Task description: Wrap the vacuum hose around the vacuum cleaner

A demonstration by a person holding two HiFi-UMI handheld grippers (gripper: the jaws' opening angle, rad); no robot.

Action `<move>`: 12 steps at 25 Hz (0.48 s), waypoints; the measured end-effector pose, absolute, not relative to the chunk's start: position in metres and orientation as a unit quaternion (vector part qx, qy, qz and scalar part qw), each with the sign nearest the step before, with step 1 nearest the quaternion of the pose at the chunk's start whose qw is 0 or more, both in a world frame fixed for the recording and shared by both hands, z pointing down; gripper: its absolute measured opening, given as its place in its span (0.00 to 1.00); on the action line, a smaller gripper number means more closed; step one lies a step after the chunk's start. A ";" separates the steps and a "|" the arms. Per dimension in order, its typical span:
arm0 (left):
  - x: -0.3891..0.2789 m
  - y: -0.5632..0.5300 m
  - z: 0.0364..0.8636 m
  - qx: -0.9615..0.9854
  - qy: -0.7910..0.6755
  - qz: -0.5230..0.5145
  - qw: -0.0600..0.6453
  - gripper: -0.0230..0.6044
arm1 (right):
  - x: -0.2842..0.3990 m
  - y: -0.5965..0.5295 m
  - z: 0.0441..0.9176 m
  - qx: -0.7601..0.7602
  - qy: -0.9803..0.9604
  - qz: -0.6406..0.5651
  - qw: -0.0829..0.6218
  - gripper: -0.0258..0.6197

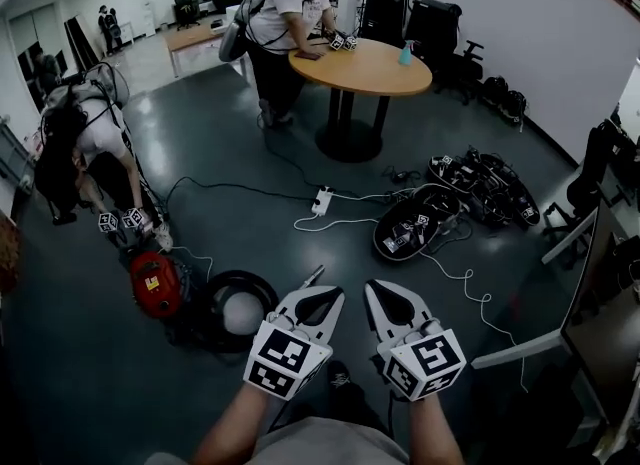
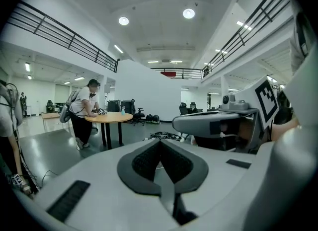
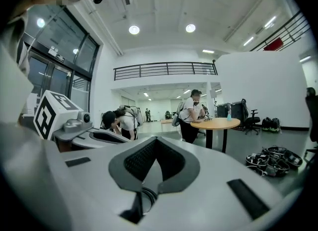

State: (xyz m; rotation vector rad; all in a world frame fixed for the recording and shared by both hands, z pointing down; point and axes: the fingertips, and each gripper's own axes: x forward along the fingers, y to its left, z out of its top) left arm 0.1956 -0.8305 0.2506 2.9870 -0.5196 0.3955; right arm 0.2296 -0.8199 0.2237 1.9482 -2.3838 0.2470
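Far left of the left tongs (image 1: 318,278), a person (image 1: 85,148) bends over the red vacuum (image 1: 155,285) on the floor. The black hose (image 1: 212,298) lies coiled just right of the vacuum, round a pale dome (image 1: 243,313), left of and below the left tongs. Left tongs: jaws pressed together, nothing between them. Right tongs (image 1: 373,286) just beside, jaws likewise together, empty. Both are apart from hose and vacuum. Ahead of both tongs is a white power strip (image 1: 322,200), its white cable (image 1: 470,283) trailing right. Ahead and right of the right tongs lies a heap of black gear (image 1: 470,193). Farther ahead stands a round table (image 1: 375,68), with a second person (image 1: 285,13) leaning on it.
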 end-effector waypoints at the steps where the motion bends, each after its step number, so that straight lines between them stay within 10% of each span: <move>1: 0.194 -0.828 0.248 0.976 -0.172 0.125 0.039 0.05 | 0.226 -0.817 0.221 0.630 -0.772 0.076 0.026 0.05; 12: 0.159 -0.820 0.218 0.976 -0.193 0.101 0.015 0.05 | 0.186 -0.806 0.202 0.614 -0.787 0.055 0.027 0.05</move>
